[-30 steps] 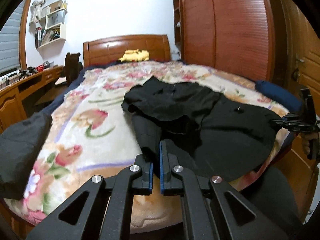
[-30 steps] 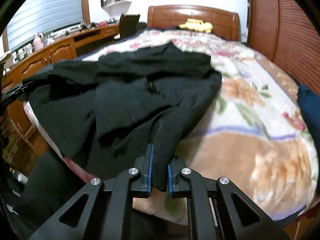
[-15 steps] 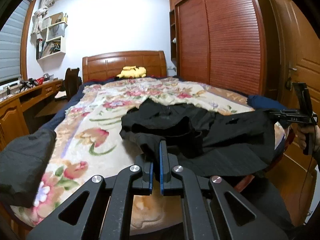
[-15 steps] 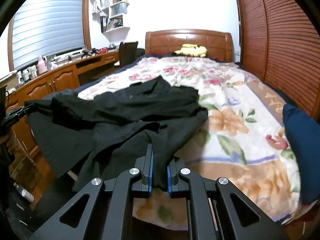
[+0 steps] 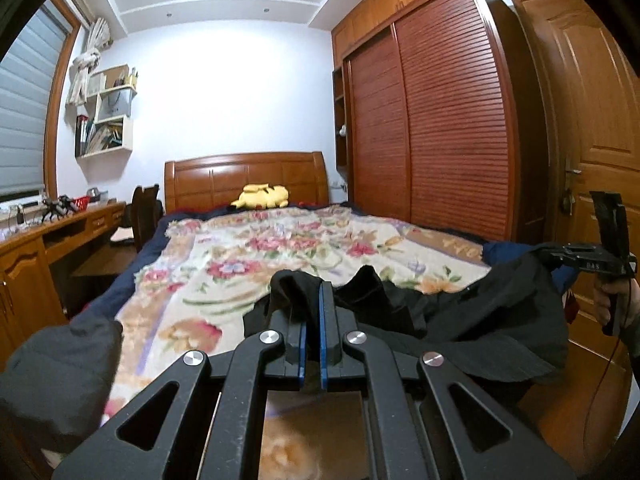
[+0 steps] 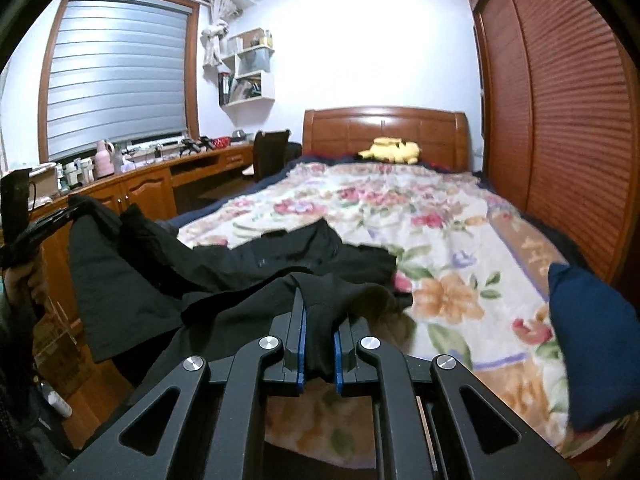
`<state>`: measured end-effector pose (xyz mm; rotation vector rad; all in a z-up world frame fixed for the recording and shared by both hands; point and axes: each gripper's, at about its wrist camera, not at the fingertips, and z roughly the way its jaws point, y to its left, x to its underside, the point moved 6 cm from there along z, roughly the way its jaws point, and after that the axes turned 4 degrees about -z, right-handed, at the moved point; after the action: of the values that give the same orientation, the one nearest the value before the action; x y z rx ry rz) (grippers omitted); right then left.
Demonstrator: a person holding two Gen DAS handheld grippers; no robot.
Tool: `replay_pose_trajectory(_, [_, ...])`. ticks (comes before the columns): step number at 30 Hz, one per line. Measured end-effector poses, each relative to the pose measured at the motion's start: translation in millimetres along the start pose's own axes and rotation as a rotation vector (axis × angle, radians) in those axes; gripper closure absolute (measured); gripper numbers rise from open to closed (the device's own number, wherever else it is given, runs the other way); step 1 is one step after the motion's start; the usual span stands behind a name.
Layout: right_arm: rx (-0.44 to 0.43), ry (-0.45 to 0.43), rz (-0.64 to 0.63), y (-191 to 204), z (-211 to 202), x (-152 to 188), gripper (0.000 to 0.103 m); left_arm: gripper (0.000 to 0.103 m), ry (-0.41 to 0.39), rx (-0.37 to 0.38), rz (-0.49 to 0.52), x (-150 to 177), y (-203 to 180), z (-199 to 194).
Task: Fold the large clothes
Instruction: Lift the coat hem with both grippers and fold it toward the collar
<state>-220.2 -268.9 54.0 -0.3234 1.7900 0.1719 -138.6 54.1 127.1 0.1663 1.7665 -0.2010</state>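
Two claws each pinch an edge of the black garment (image 5: 472, 320): the left claw (image 5: 311, 300) is clamped nearly flat on a thin fold, the right claw (image 6: 319, 312) squeezed onto a thicker bunch. Compared with a second ago, both have risen, lifting the near hem off the floral blanket (image 6: 420, 216) so the cloth now sags between them, its far part still on the bed. Beyond, the yellow plush toy (image 5: 262, 196) by the headboard (image 5: 244, 176) stays put. Blur hides the garment's shape; its lower edge drops out of sight.
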Motion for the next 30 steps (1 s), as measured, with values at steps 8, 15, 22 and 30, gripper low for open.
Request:
replay_pose_trajectory(8, [0.024, -0.043, -0.012, -8.5, -11.5, -5.7, 0.093, 0.098, -0.039, 0.003, 0.018, -18.3, -1.6, -10.0])
replay_pose_trajectory(15, [0.02, -0.087, -0.01, -2.1, -31.1, -6.9, 0.093, 0.098, -0.078, 0.01, 0.031, -27.9, -6.5, -24.7])
replay_pose_trajectory(22, [0.044, -0.081, -0.031, -11.2, -0.6, -19.0, 0.093, 0.098, -0.012, -0.014, -0.007, -31.1, 16.5, 26.9])
replay_pose_trajectory(30, [0.093, 0.032, 0.029, -46.3, 124.4, -37.4, 0.093, 0.098, 0.144, -0.157, -0.026, -3.1, 65.4, 135.8])
